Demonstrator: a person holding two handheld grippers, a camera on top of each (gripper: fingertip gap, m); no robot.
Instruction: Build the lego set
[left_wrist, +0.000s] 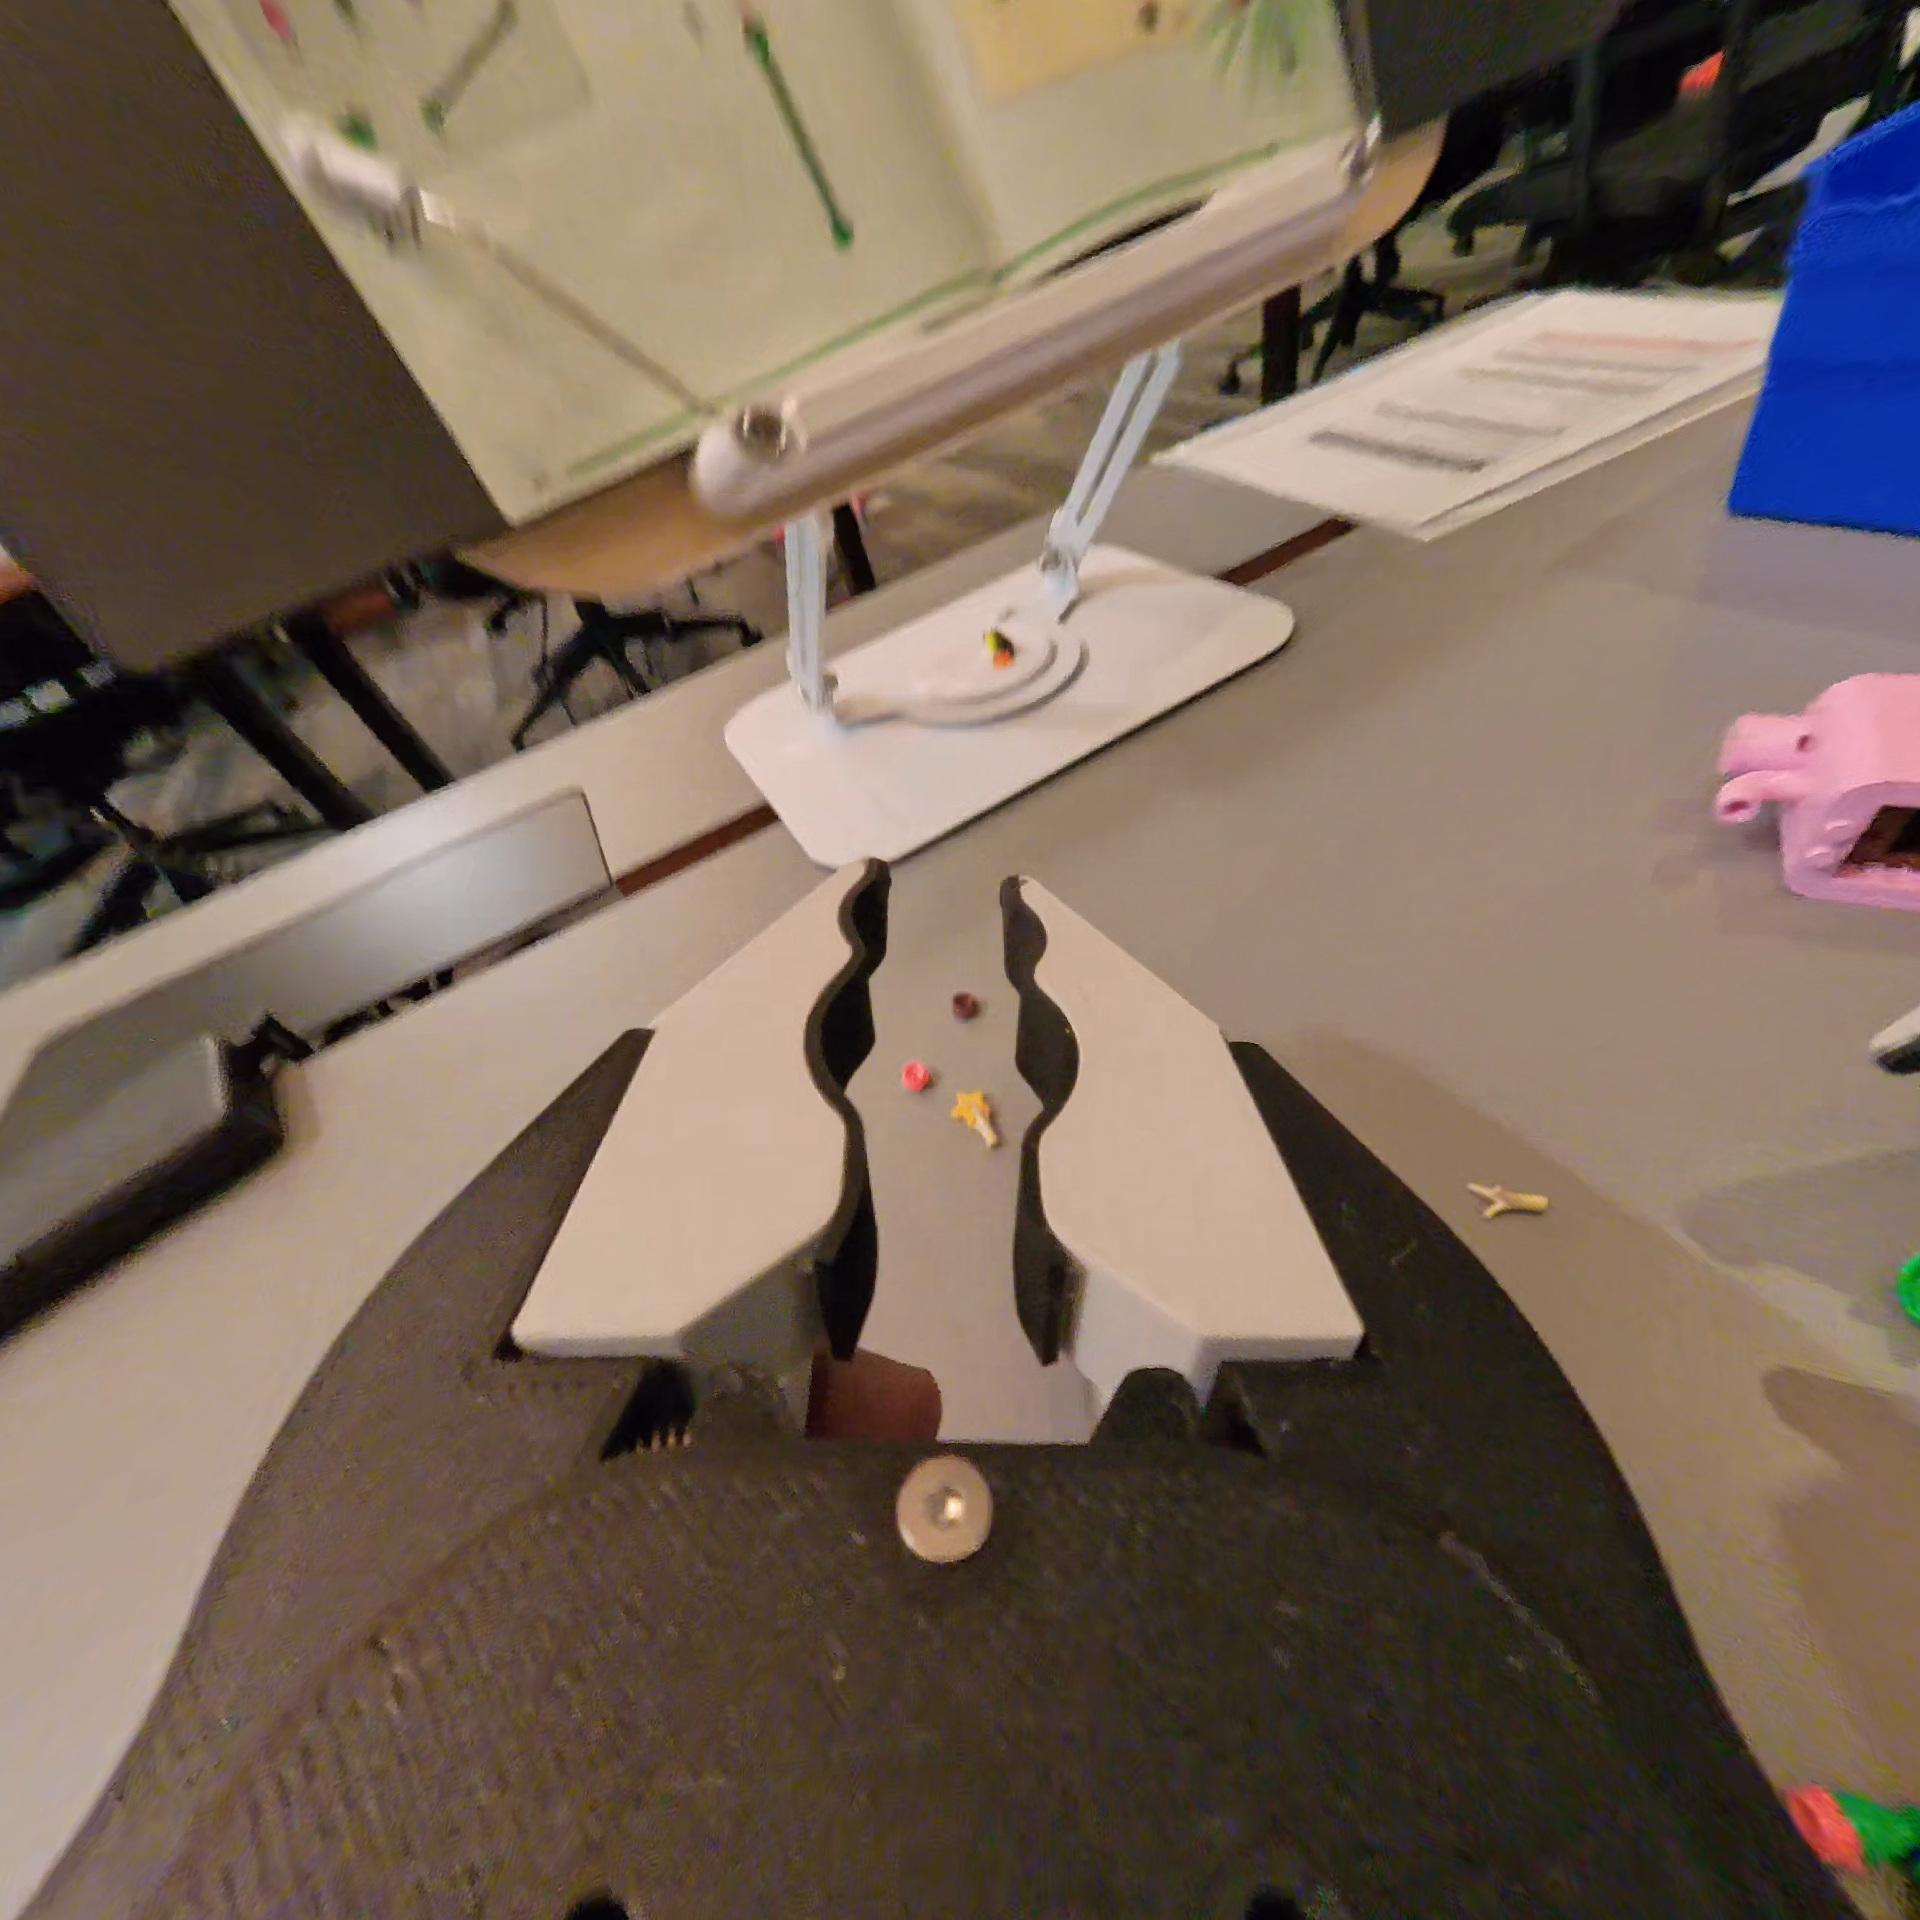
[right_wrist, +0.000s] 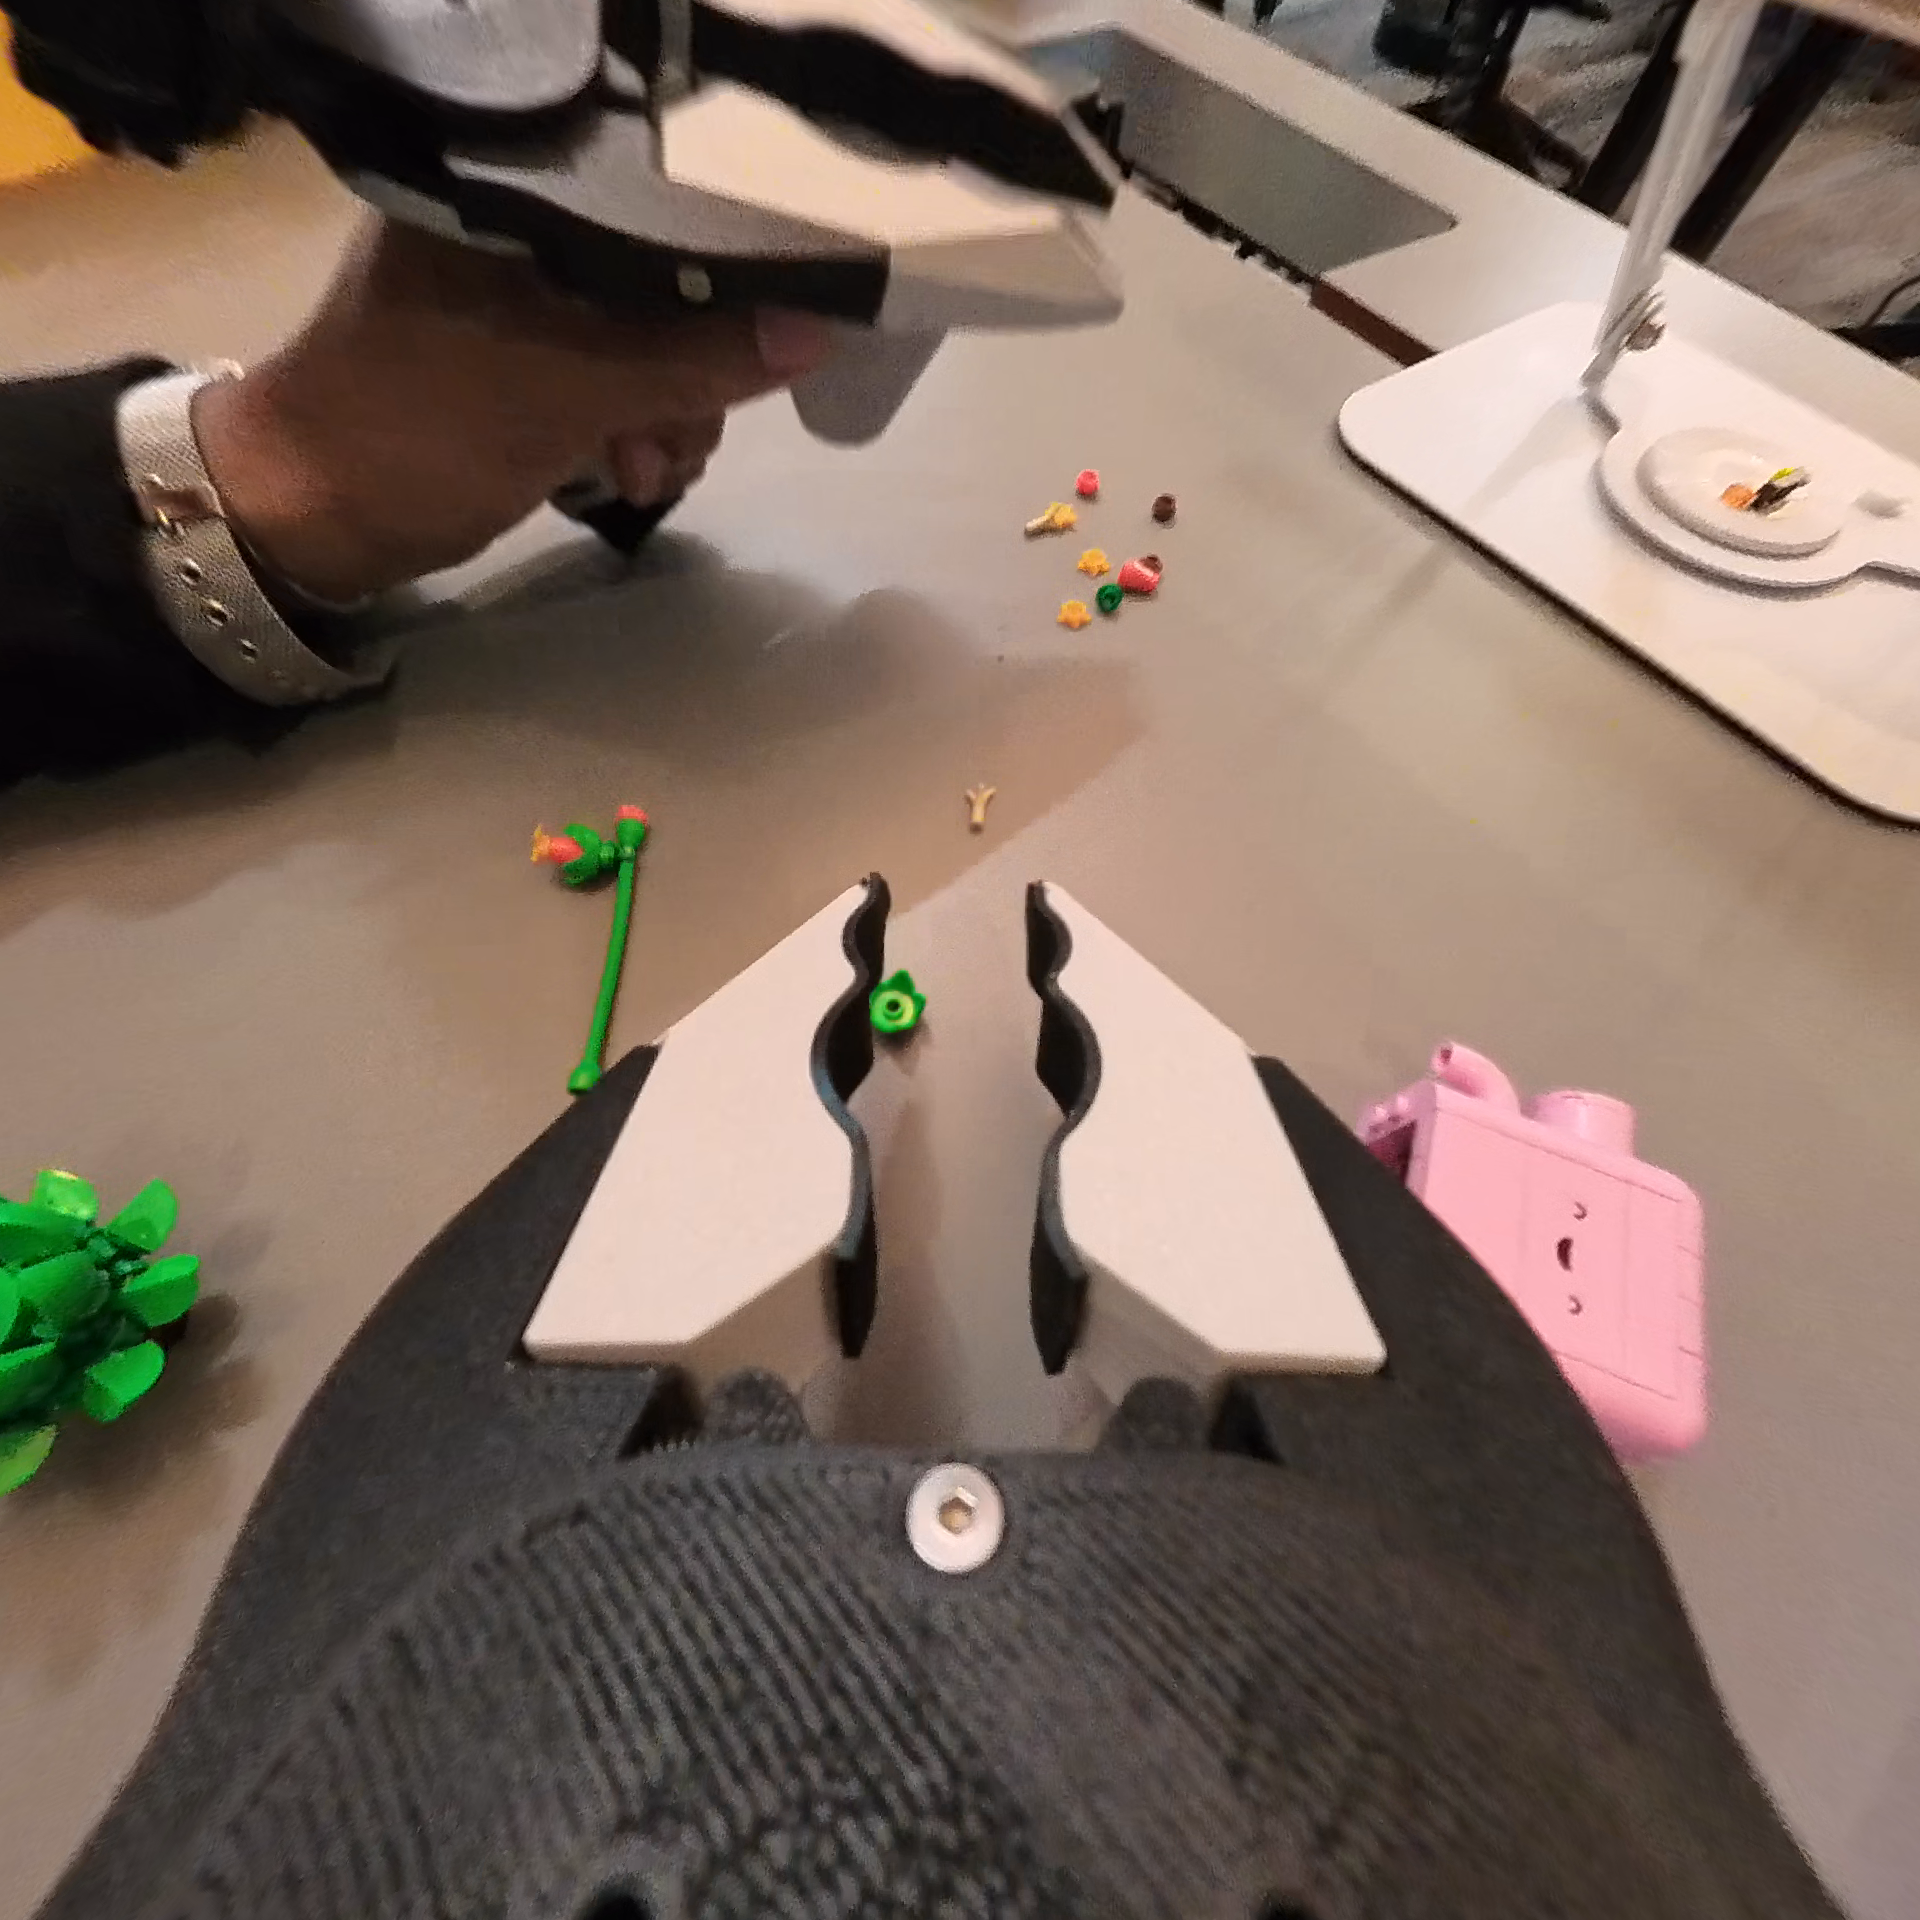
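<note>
My left gripper (left_wrist: 943, 883) is open and empty above the grey table. Between its fingers lie a dark brown stud (left_wrist: 965, 1005), a red stud (left_wrist: 915, 1076) and a yellow flower piece (left_wrist: 975, 1114). A tan twig piece (left_wrist: 1507, 1201) lies to its right. My right gripper (right_wrist: 954, 888) is open and empty. A small green flower base (right_wrist: 896, 1006) lies on the table beside its left finger (right_wrist: 727, 1122). A green stem with red buds (right_wrist: 608, 914) lies to the left. A pink lego pot (right_wrist: 1558, 1247) lies on its side at the right. The left gripper shows above in the right wrist view (right_wrist: 727, 208).
A white tablet stand base (left_wrist: 1018, 707) stands ahead with a small piece on it. A cluster of small coloured pieces (right_wrist: 1107, 561) lies mid-table. Green leafy lego (right_wrist: 73, 1288) sits at the left edge. A blue bin (left_wrist: 1839, 343) and papers (left_wrist: 1486, 405) are at the far right. My right fingertips sit around 15 centimeters from my left ones. The pink lego pot (right_wrist: 1558, 1247) lies around 10 centimeters away from my right fingertips.
</note>
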